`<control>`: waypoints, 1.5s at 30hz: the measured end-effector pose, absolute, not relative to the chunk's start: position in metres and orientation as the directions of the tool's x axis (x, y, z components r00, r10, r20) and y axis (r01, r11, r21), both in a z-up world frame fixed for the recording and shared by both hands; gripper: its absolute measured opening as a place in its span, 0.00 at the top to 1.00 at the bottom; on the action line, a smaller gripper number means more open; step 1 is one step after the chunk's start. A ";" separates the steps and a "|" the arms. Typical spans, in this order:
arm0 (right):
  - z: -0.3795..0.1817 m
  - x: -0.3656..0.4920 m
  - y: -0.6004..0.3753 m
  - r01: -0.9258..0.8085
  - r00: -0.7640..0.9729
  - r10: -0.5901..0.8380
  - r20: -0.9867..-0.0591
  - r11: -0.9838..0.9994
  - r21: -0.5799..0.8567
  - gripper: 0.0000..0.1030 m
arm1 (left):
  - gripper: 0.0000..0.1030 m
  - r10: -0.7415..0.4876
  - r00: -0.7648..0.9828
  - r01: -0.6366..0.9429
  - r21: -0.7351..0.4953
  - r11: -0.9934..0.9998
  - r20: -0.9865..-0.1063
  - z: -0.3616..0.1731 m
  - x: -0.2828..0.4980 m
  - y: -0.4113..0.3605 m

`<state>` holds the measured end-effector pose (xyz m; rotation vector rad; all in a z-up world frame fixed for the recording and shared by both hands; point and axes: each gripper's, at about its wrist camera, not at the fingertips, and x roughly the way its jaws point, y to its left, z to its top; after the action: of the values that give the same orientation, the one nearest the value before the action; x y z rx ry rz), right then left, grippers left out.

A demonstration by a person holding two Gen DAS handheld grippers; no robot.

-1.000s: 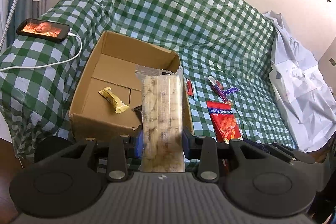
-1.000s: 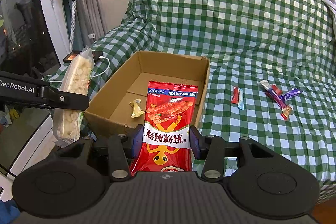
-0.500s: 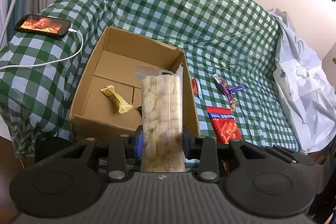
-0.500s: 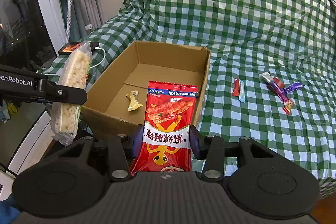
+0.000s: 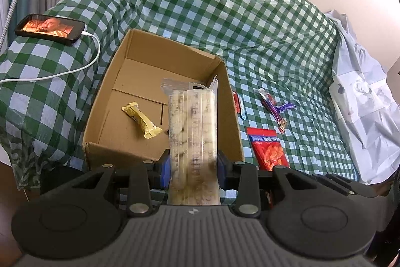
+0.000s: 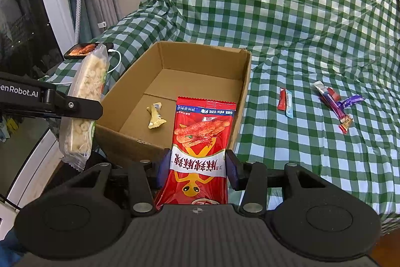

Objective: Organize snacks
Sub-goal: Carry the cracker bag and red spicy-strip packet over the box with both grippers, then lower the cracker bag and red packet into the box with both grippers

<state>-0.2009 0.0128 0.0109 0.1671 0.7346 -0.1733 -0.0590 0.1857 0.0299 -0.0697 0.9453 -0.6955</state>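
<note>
Delivery to the cardboard box point(image 6: 246, 81) looks underway: left gripper point(image 5: 192, 164) clamps a clear puffed-snack pack point(image 5: 192, 126) and right gripper point(image 6: 197, 167) a red snack bag point(image 6: 202, 142), both poised just short of the box's near rim, so each should next advance over it and let go.

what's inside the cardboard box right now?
One yellow snack wrapper lies on the floor of the cardboard box; the rest in view is bare. The red snack bag in the right gripper hides the near right corner.
</note>
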 end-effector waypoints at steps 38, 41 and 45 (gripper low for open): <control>-0.035 -0.070 -0.039 0.190 0.663 0.001 -0.749 0.967 0.169 0.54 | 0.61 -0.471 0.325 0.444 -0.308 0.842 -0.820 -0.025 0.041 0.120; -0.038 -0.060 -0.042 0.186 0.661 0.003 -0.751 0.968 0.168 0.54 | 0.61 -0.471 0.323 0.440 -0.310 0.843 -0.821 -0.028 0.049 0.115; -0.041 -0.051 -0.042 0.184 0.659 0.007 -0.752 0.968 0.170 0.54 | 0.61 -0.467 0.328 0.443 -0.302 0.844 -0.822 -0.032 0.054 0.110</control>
<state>-0.0510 -0.0416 -0.0410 0.2408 0.8469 -0.1013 0.0539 0.1103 -0.0317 -0.0244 1.0841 -0.5958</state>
